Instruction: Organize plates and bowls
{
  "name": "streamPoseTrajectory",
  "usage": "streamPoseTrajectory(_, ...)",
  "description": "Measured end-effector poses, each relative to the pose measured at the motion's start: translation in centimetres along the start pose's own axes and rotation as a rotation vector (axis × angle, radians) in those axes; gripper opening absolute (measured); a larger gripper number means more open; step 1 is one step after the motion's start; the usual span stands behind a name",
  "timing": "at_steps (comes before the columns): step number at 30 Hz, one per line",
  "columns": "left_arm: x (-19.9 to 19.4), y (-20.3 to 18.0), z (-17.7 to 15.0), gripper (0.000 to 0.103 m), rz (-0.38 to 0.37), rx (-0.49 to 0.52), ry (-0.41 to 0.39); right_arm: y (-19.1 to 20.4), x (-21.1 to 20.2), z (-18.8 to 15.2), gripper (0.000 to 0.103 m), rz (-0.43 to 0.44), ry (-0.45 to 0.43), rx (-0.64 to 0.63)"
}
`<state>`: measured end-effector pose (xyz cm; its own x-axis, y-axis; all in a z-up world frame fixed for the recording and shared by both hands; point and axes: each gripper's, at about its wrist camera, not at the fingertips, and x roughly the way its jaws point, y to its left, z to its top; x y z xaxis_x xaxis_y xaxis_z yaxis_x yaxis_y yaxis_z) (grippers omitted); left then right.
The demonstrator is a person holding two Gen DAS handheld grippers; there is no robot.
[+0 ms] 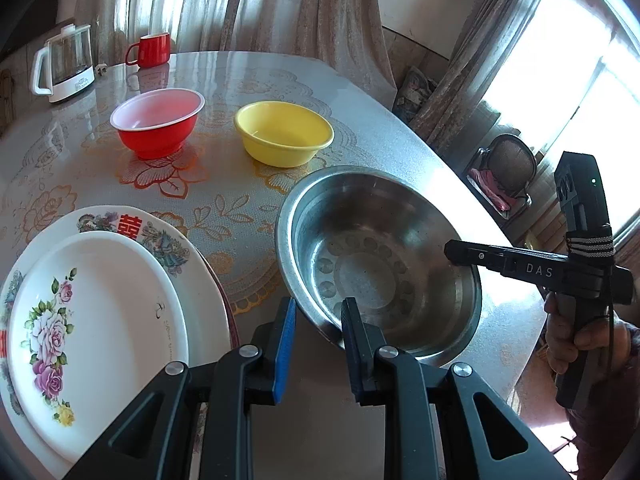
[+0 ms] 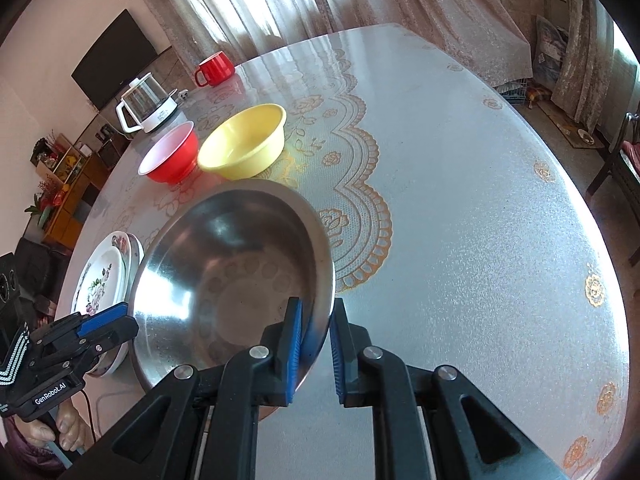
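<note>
Between the right gripper (image 2: 314, 350) pads: rim of steel bowl (image 2: 224, 264), one blue pad inside the wall, one outside, clamped on the near right edge. Bowl tilted, raised on that side; whether its far edge touches the counter (image 2: 460, 208) cannot be told.

At the left gripper (image 1: 318, 344): jaws narrowed to a small gap, straddling the near rim of the same steel bowl (image 1: 376, 256); right finger over the rim, left finger outside the wall. Pad contact not clear, so grip cannot be told.

Left of the left gripper, close beside: stack of plates (image 1: 100, 320), white with rose print on top, larger plate with red character and bird pattern beneath, a further dark rim at the bottom. Stack just beside the steel bowl.

Ahead of the left gripper, beyond the steel bowl: yellow bowl (image 1: 284, 132), upright, empty. Left of it, apart: red bowl (image 1: 158, 122), white inside, upright.

Far ahead, near the counter's back edge: red mug (image 1: 150, 50) and glass kettle (image 1: 66, 66) with white handle and base, side by side.

Under everything: round counter with clear cover over lace-pattern cloth in orange and white.

Right of the left gripper: person's hand (image 1: 576, 340) on the right gripper's handle.

Behind the counter: curtains (image 1: 240, 4), bright window (image 1: 580, 92), chair (image 1: 508, 176).
</note>
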<state>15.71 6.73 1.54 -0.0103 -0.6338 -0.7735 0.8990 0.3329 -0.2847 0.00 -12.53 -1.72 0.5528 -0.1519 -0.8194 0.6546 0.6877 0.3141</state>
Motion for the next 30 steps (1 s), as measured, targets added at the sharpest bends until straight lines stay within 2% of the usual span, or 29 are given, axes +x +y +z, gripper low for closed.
streamPoseTrajectory(7, -0.2, -0.2, 0.1, 0.023, 0.004, 0.005, -0.013, 0.4, 0.0, 0.2, 0.016, 0.006, 0.02, -0.033)
streamPoseTrajectory(14, -1.0, -0.5, 0.1, 0.024, 0.014, 0.004, -0.041, 0.4, -1.1, 1.2, 0.016, -0.007, 0.0, -0.081)
streamPoseTrajectory(21, -1.3, -0.3, 0.6, 0.024, 0.016, -0.014, -0.055, 0.1, -3.6, 3.8, 0.016, -0.07, -0.082, -0.178)
streamPoseTrajectory(25, -1.4, 0.0, 1.1, 0.024, 0.005, -0.033, -0.066, -0.4, -3.3, 5.3, 0.016, -0.024, -0.091, -0.157)
streamPoseTrajectory(27, -1.4, 0.5, 1.5, 0.024, -0.005, -0.059, -0.069, -0.6, -2.4, 5.8, 0.02, 0.041, -0.071, -0.117)
streamPoseTrajectory(30, -1.1, 1.5, 2.2, 0.024, -0.014, -0.111, -0.066, -0.4, -0.6, 6.4, 0.02, 0.12, -0.035, -0.076)
